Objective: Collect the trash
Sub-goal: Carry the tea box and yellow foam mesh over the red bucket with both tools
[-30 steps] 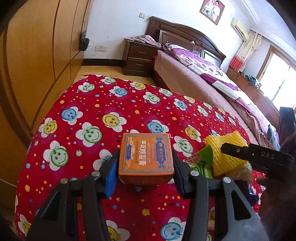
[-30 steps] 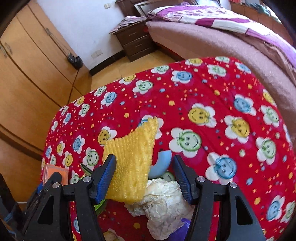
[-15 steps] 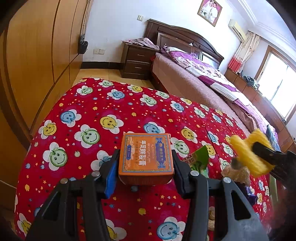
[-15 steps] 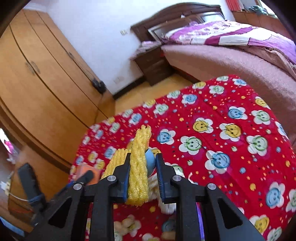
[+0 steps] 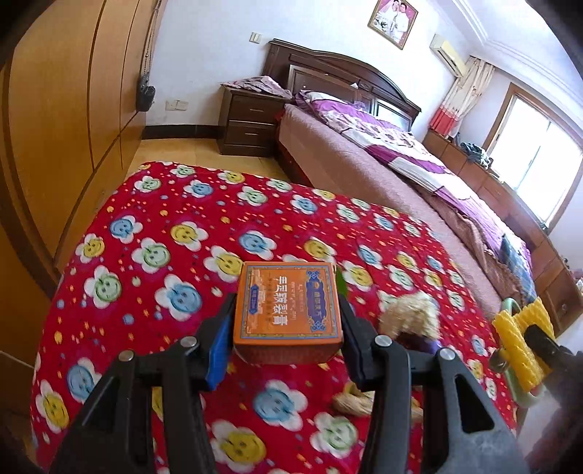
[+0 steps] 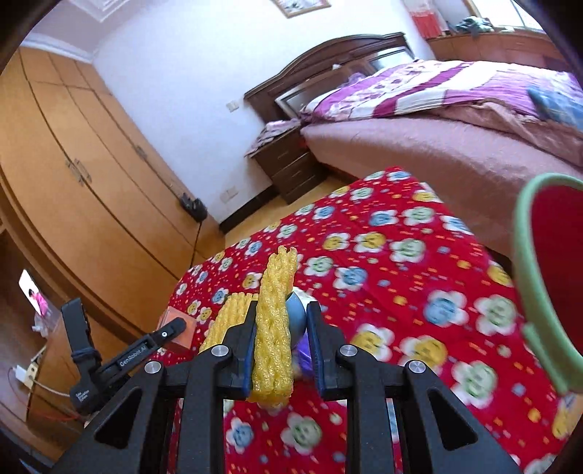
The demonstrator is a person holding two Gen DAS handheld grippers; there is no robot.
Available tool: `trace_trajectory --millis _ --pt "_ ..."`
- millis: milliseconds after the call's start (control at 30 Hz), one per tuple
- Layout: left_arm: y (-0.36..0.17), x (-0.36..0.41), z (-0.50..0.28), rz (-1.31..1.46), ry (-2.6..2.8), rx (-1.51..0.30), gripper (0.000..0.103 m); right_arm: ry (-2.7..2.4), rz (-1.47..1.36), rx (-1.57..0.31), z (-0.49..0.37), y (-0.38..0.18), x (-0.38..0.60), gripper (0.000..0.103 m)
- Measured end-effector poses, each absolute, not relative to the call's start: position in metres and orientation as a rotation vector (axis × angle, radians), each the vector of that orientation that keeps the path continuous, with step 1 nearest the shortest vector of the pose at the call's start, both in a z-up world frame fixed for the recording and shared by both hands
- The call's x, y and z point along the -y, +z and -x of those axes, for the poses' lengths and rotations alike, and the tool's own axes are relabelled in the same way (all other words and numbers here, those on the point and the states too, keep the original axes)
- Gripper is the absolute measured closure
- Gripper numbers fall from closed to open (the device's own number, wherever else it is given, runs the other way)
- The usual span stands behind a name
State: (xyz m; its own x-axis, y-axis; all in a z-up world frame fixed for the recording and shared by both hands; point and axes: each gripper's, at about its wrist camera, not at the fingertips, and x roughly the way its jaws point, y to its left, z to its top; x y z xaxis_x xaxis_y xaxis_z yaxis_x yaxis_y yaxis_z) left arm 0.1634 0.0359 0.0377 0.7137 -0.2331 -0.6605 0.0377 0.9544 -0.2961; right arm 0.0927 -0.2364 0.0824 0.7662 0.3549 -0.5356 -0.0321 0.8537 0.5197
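Green-rimmed red bin (image 6: 546, 291) interior blurred, contents unclear, seen mainly by right camera, left gripper (image 5: 288, 328) clamping orange box (image 5: 288, 306), right gripper (image 6: 280, 339) pinching yellow foam net (image 6: 275, 328)

1. White walls (image 5: 215, 73); a framed photo (image 5: 392, 22) hangs at 1 o'clock in the left wrist view, an air conditioner (image 5: 448, 58) just right of it.
2. A wooden wardrobe (image 5: 69, 120) fills 9 to 11 o'clock.
3. A dark nightstand (image 5: 251, 124) at 12 o'clock touches the bed (image 5: 382, 171), which runs toward 3 o'clock under purple bedding.
4. A bright window (image 5: 543, 171) at 2 o'clock, with a red-and-white curtain (image 5: 455, 98) beside it.
5. Yellowish floor (image 5: 196, 153) lies between wardrobe and nightstand.
6. A red smiley-flower cloth (image 5: 153, 233) covers the near surface.
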Motion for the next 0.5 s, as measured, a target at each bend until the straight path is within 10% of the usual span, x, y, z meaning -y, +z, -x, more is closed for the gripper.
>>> trace_trajectory --millis 500 --pt "0.058 0.040 -0.116 0.295 -0.309 -0.787 0.051 0.085 -0.621 -0.566 -0.017 0.085 0.315 0.079"
